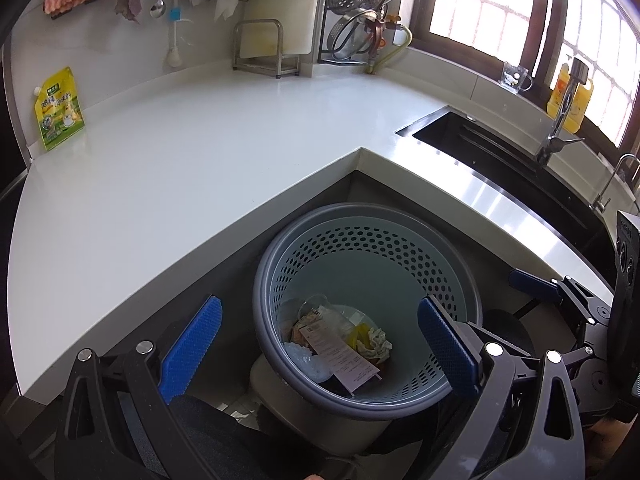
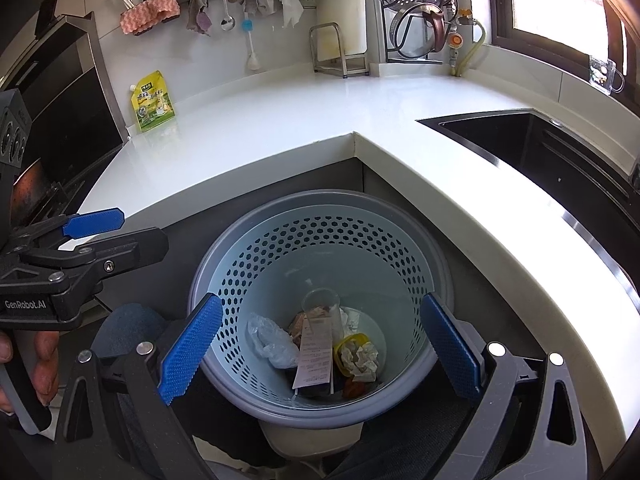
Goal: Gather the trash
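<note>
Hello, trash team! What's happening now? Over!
Left gripper open, empty. Right gripper open, empty. Trash basket below holds receipt, crumpled paper. Nothing blocking.

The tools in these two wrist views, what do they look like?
Both match: the left tool and right tool have black skeletal frames with silver rivets and flat blue fingers with dimpled faces. White GenRobot.AI lettering marks the left tool's body.
</note>
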`<state>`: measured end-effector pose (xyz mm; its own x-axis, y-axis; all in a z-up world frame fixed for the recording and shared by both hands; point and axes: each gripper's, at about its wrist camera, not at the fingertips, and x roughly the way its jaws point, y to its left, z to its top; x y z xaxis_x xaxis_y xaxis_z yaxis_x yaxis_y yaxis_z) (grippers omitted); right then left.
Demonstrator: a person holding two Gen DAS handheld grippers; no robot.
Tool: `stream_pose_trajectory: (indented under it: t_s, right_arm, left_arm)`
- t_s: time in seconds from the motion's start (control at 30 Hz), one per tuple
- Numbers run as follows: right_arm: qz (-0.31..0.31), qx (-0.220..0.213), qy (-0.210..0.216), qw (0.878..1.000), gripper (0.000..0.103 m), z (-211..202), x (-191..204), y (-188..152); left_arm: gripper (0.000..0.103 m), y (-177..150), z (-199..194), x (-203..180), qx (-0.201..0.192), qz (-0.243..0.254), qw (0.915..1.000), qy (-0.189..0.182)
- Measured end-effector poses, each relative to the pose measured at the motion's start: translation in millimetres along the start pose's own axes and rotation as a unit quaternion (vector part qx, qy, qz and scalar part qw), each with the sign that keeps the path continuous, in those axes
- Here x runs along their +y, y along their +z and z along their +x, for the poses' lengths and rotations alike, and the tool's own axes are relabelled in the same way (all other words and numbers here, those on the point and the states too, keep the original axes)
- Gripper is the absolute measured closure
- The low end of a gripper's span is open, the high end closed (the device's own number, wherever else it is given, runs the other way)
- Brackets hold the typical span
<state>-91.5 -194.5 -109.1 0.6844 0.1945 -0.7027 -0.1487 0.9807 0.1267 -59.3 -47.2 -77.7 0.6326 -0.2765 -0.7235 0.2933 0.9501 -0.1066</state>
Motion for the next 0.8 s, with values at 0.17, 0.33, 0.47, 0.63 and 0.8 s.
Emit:
stream_pose_trajectory:
  t_s: [0.17, 0.33, 0.47, 0.63, 0.8]
  right_arm:
    - [0.001, 0.002, 0.002, 1.0, 0.009, 1.7, -0.3, -0.7]
    - [0.001, 0.003, 0.004, 1.0, 0.009, 1.8, -0.5, -2.3]
    - [0.004, 0.004, 0.004, 1.0, 0.009, 2.4, -2.1, -3.4]
    - [0.006, 0.004, 0.01, 1.0, 0.009, 2.6, -2.0, -5.2]
    - [0.003, 0.0, 0.012, 1.0, 0.009, -0.1, -0.1, -4.2]
  left_arm:
    - [0.007, 0.2, -0.3, -0.3, 0.0, 0.0, 1.0, -0.005]
    - [0.007, -1.2, 0.1, -4.2, 0.003, 0.007, 1.0, -0.005]
    - [0.007, -1.2, -0.4, -5.6, 0.002, 0.008, 0.9999, -0.007]
    - [0.007, -2.1, -1.9, -6.8, -0.001, 0.006, 1.0, -0.006]
    - [0.007, -2.4, -3.5, -7.2, 0.001, 0.006, 0.9999, -0.012]
